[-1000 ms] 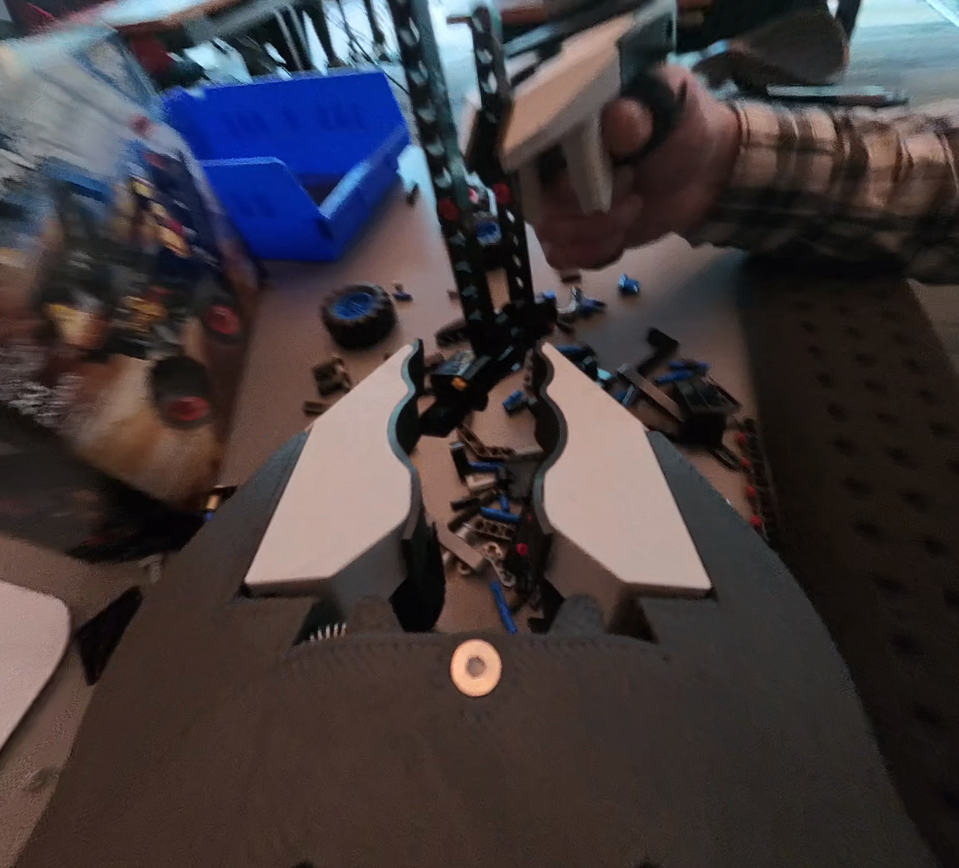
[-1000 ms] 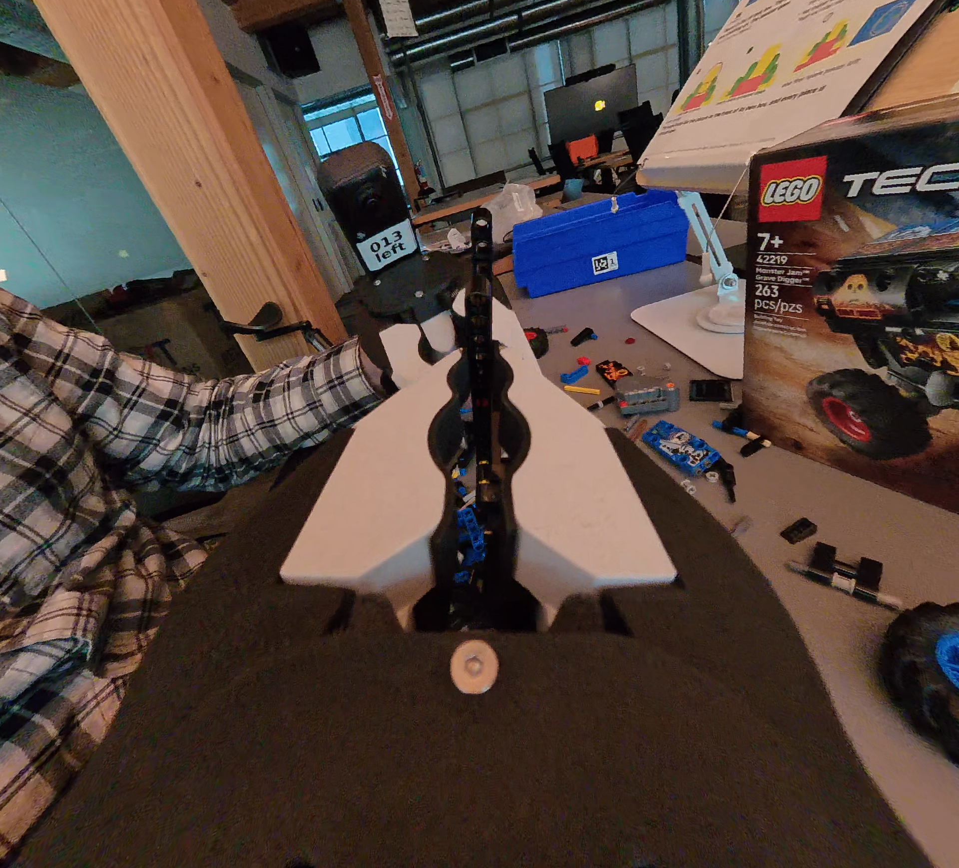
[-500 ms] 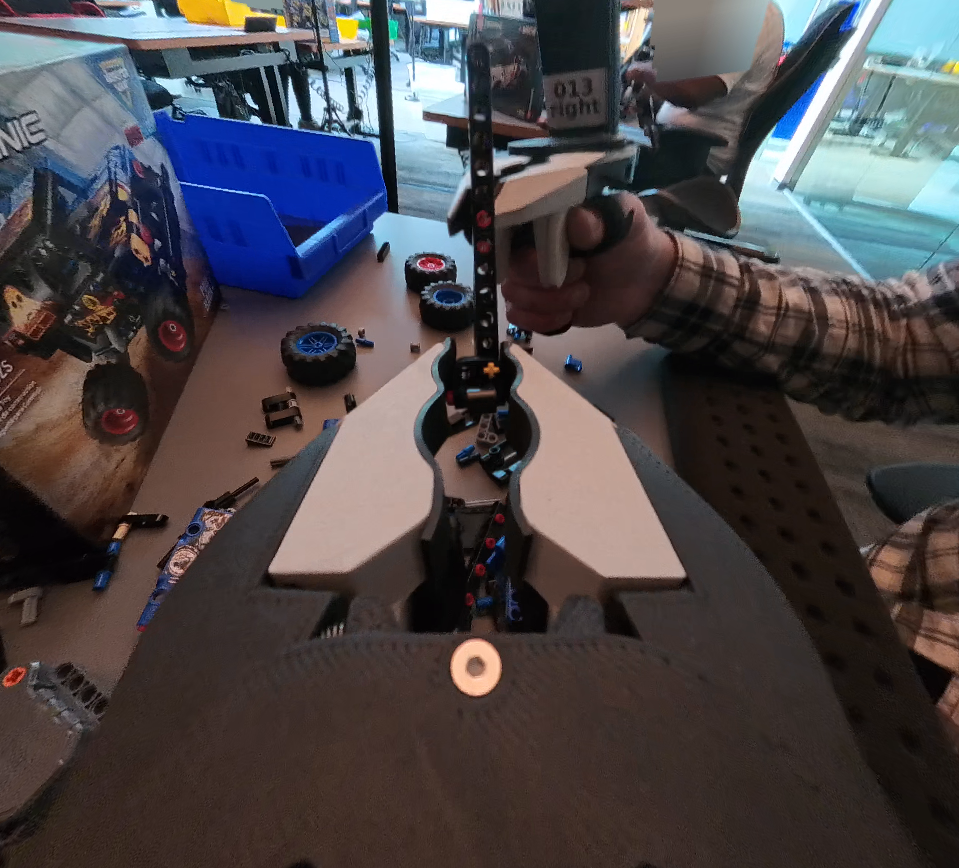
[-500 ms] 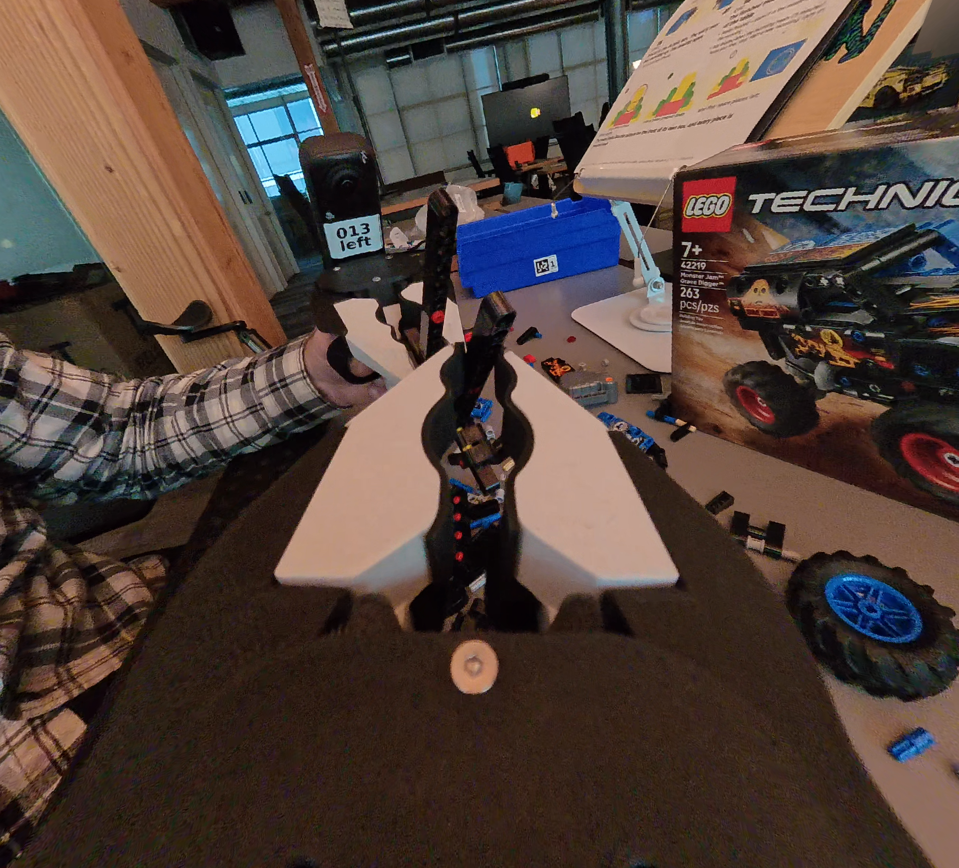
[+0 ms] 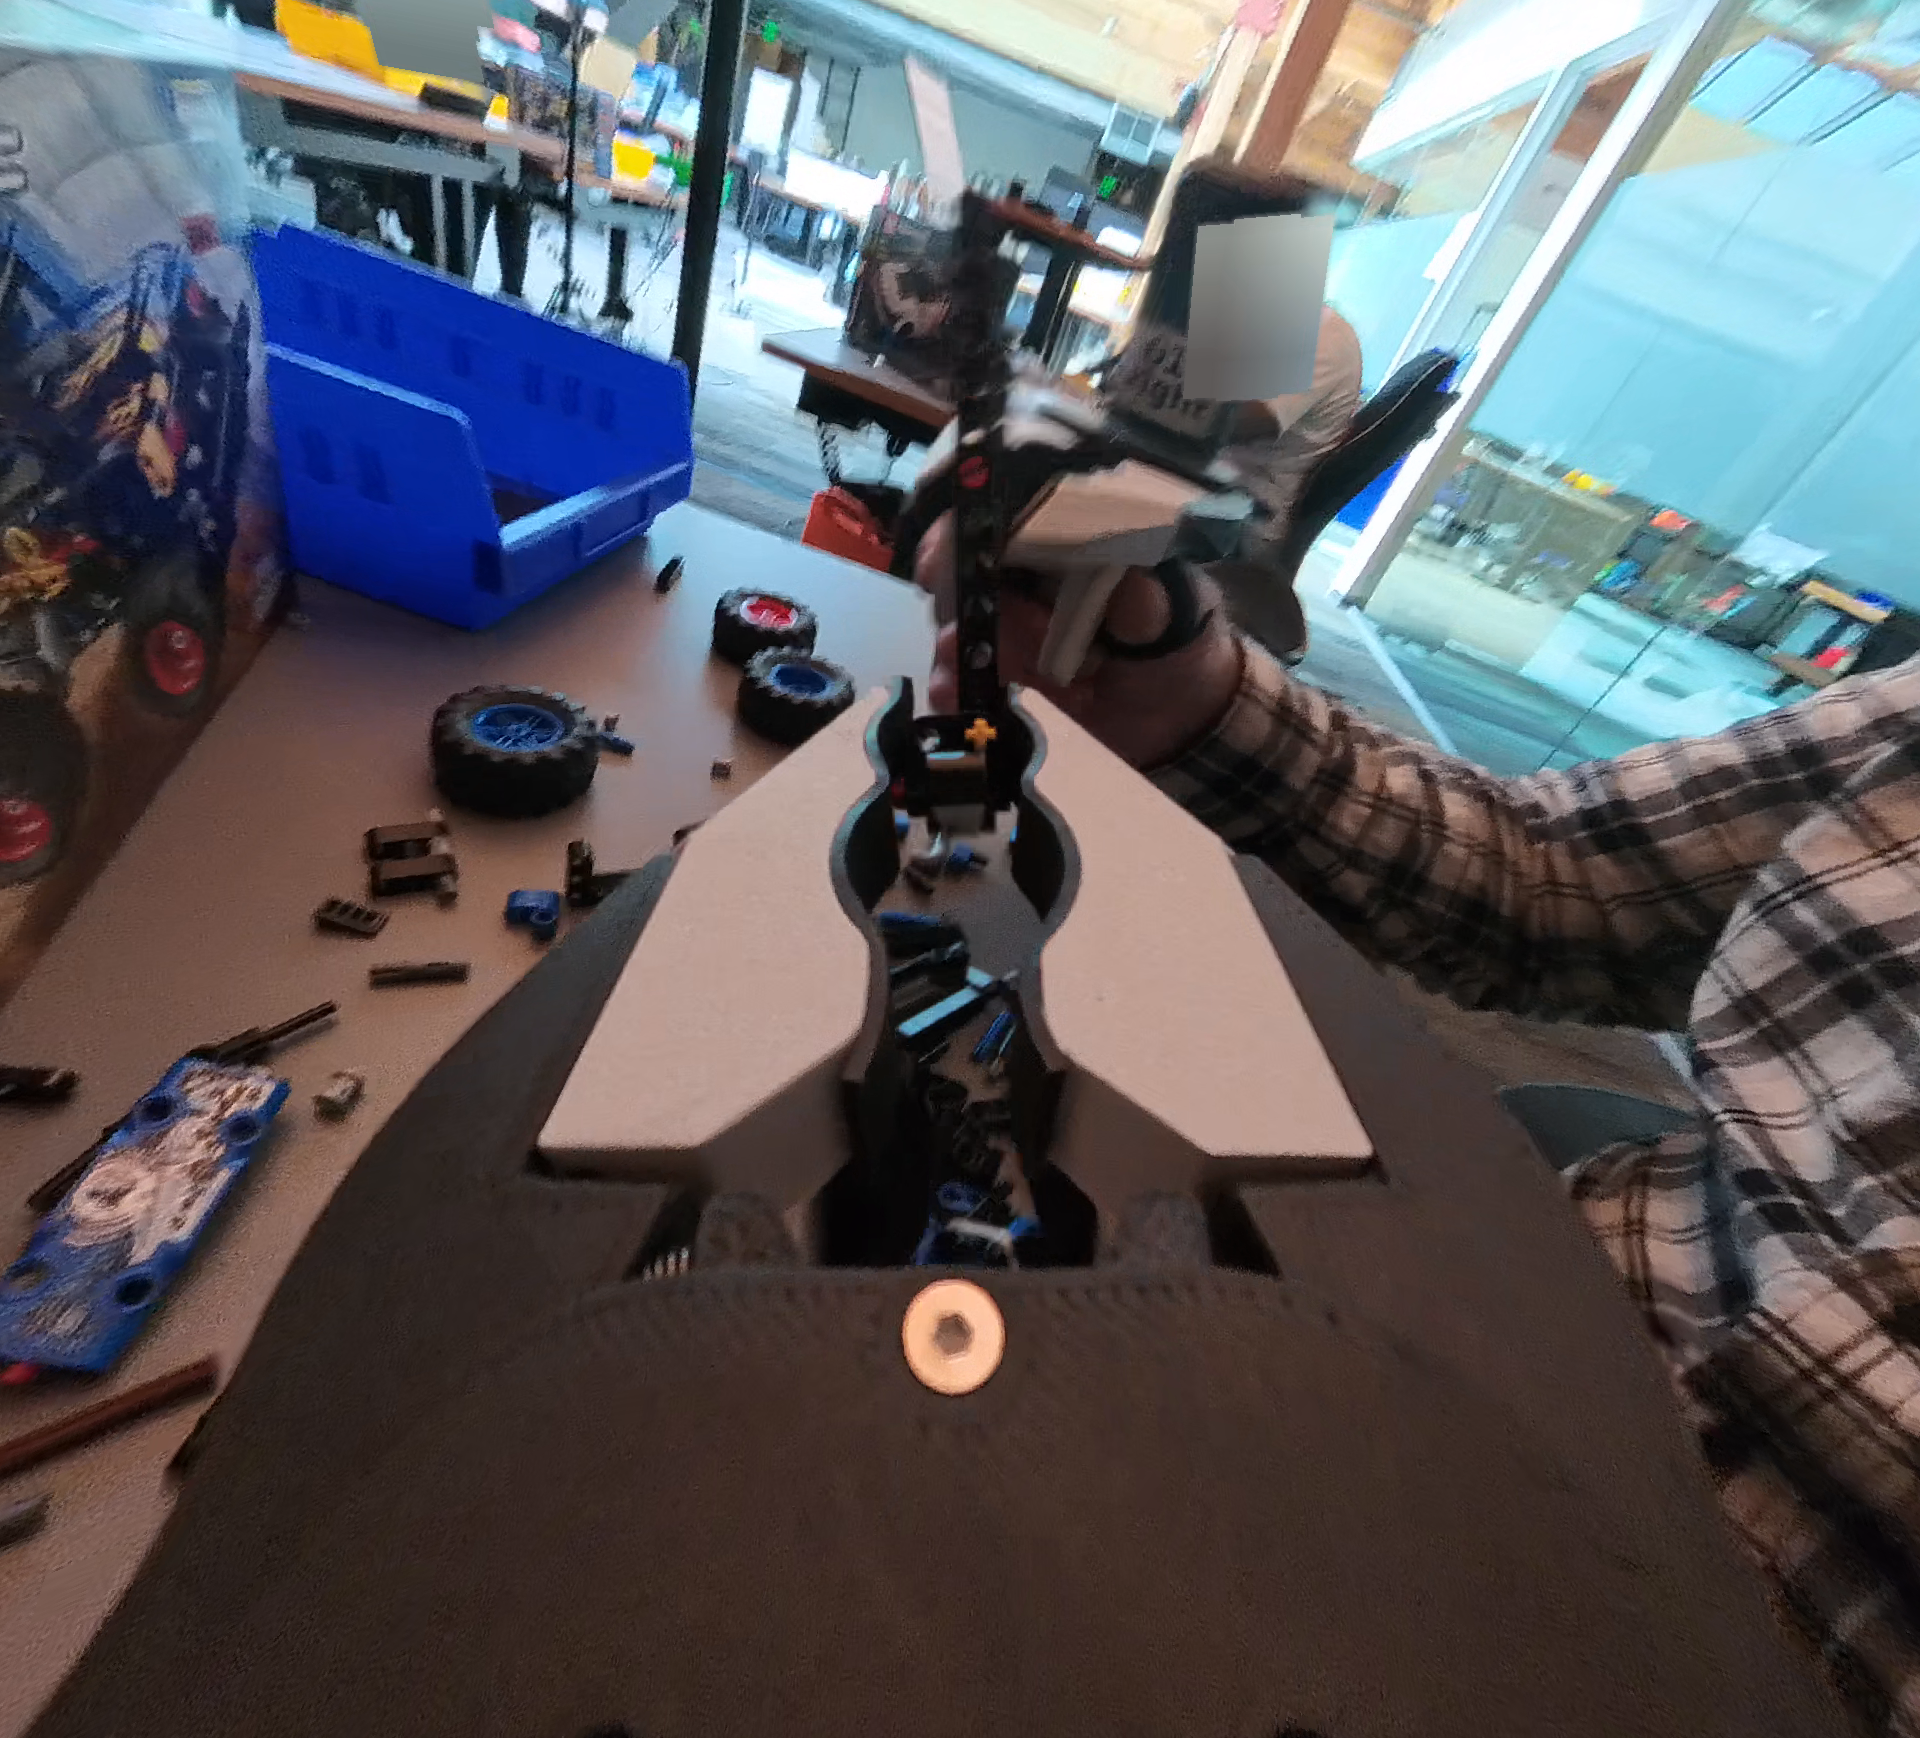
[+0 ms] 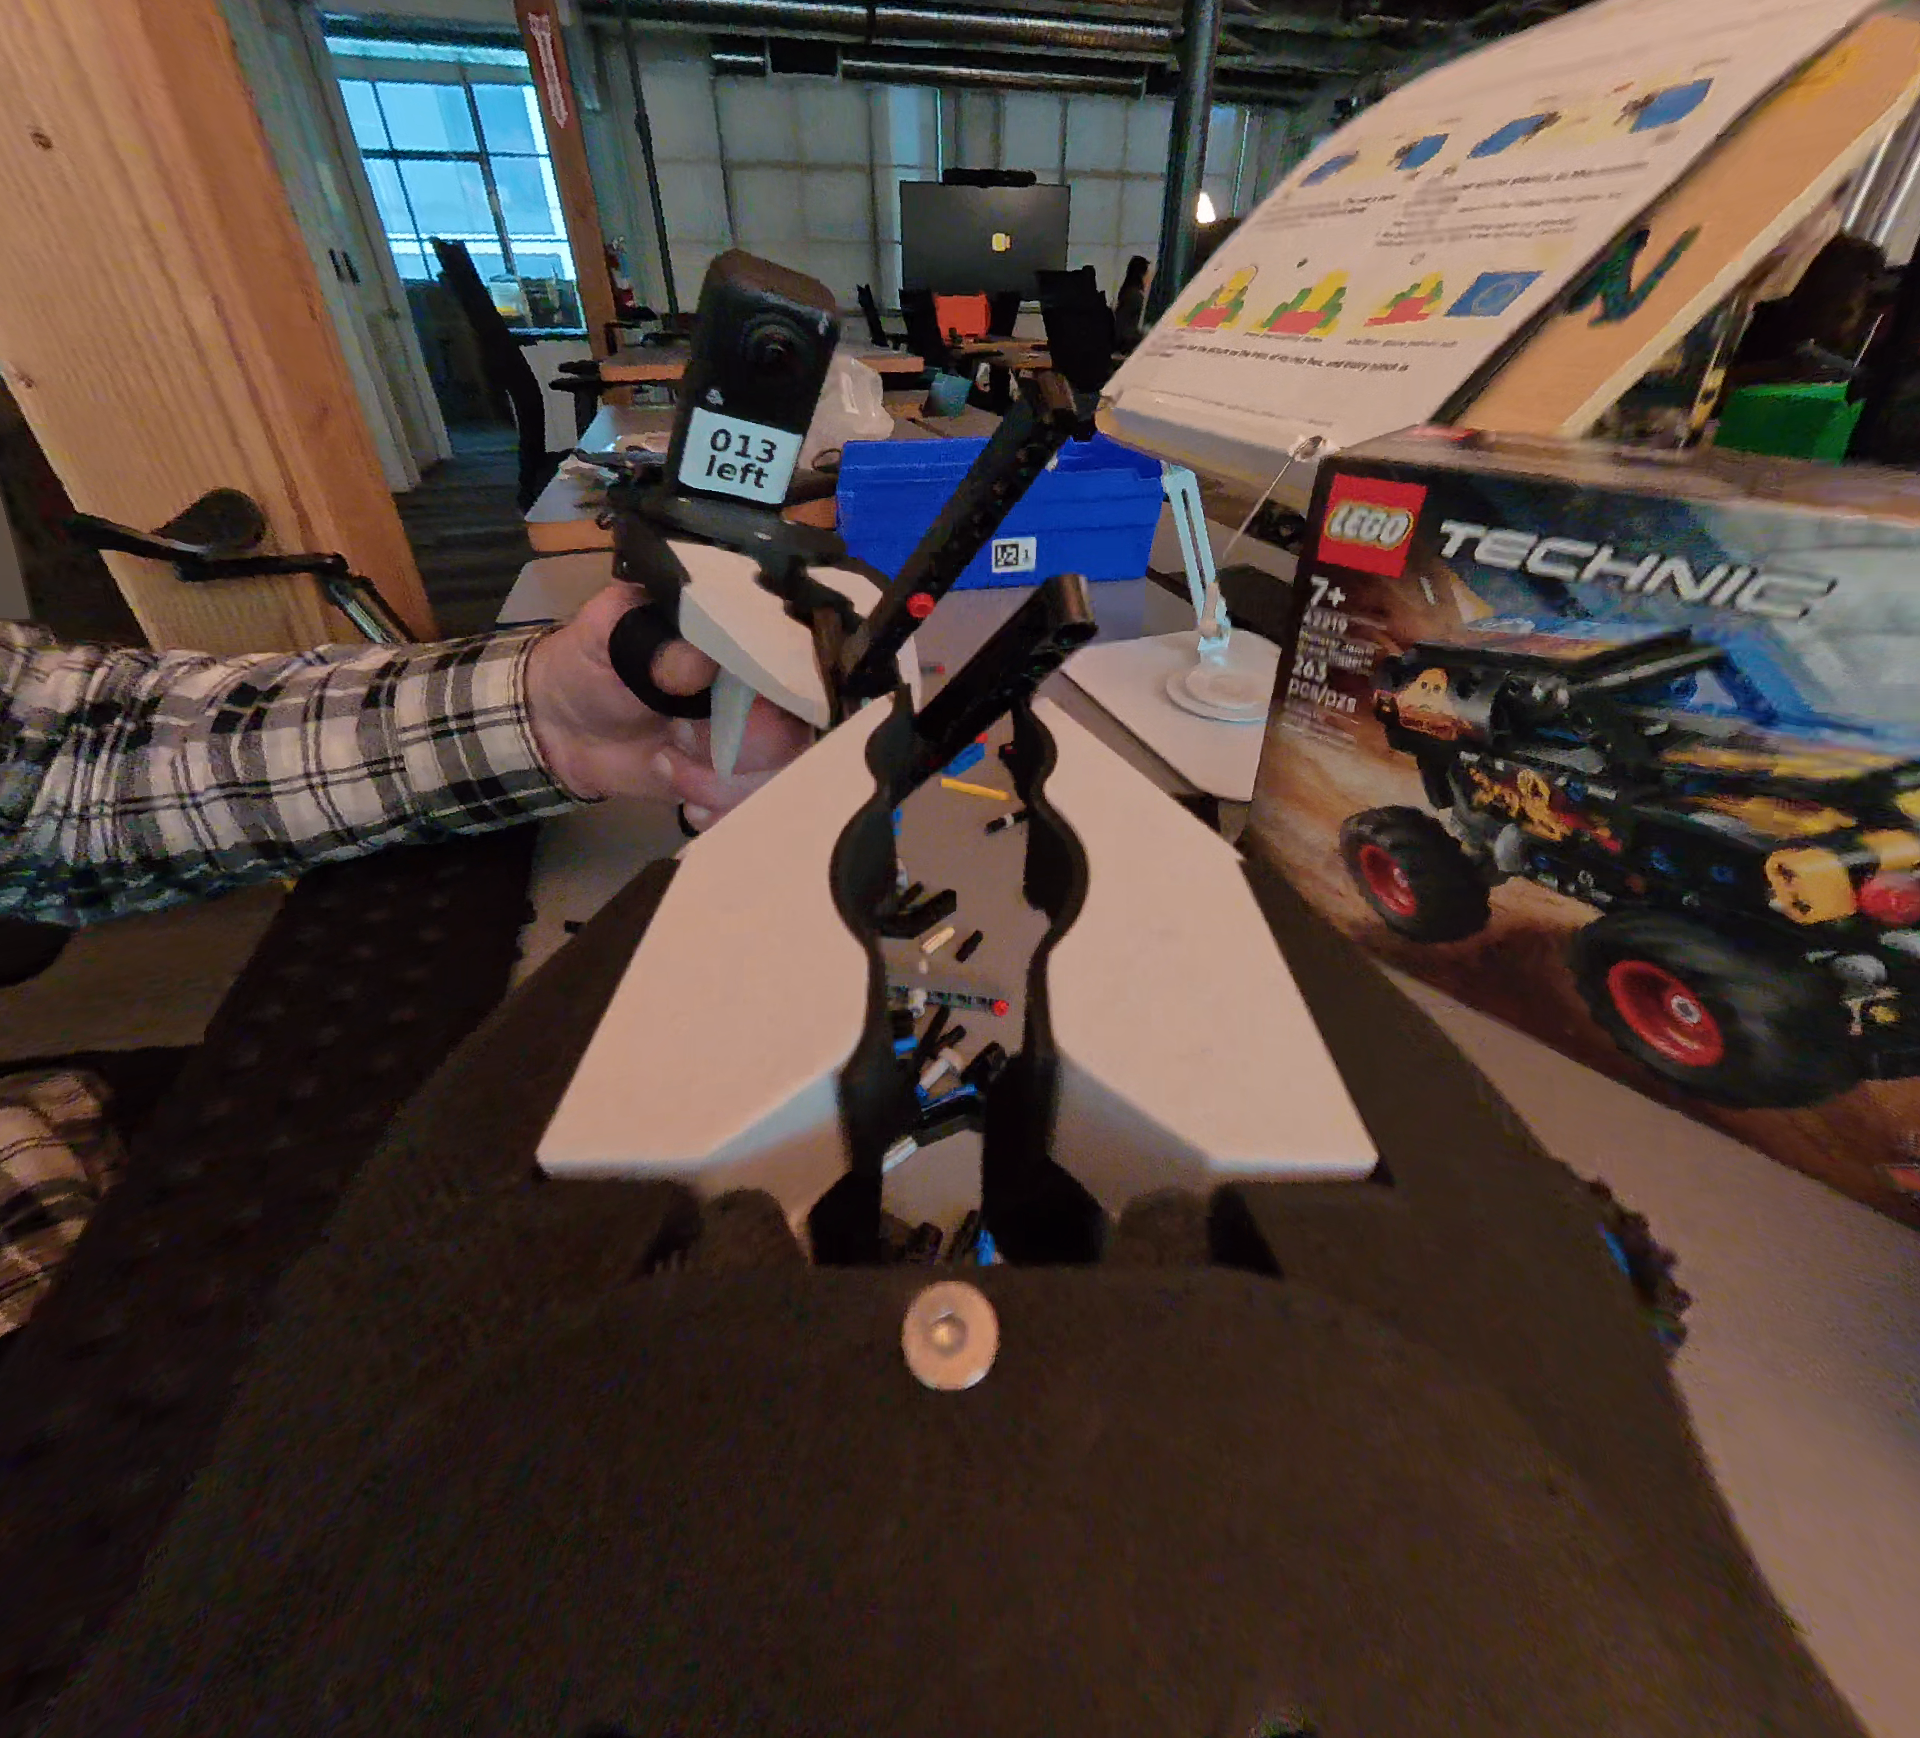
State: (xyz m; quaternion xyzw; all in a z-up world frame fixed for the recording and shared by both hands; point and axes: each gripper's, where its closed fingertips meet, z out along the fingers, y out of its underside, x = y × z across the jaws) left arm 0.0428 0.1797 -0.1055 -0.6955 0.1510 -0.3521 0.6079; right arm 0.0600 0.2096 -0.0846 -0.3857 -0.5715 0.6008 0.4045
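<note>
A black beam assembly is held in the air between both grippers. My left gripper is shut on its lower block, which carries an orange cross pin. The long beam rises from there to my right gripper, held by a hand in a plaid sleeve. In the right wrist view my right gripper is shut on the shorter black beam. The longer beam slants up to the right beside it, from my left gripper.
On the grey table stand a blue bin and a toy truck box. Three tyres and a blue panel lie there among loose small parts. A tilted instruction board hangs over the box. A wooden post stands at the left. The grippers' ends are close to 5 cm from one another. From either gripper's tips it is about 20 cm to the blue panel.
My left gripper has closed on the assembly's lower block. Both grippers have lifted and turned, and the beams now slant to the right in the right wrist view.
</note>
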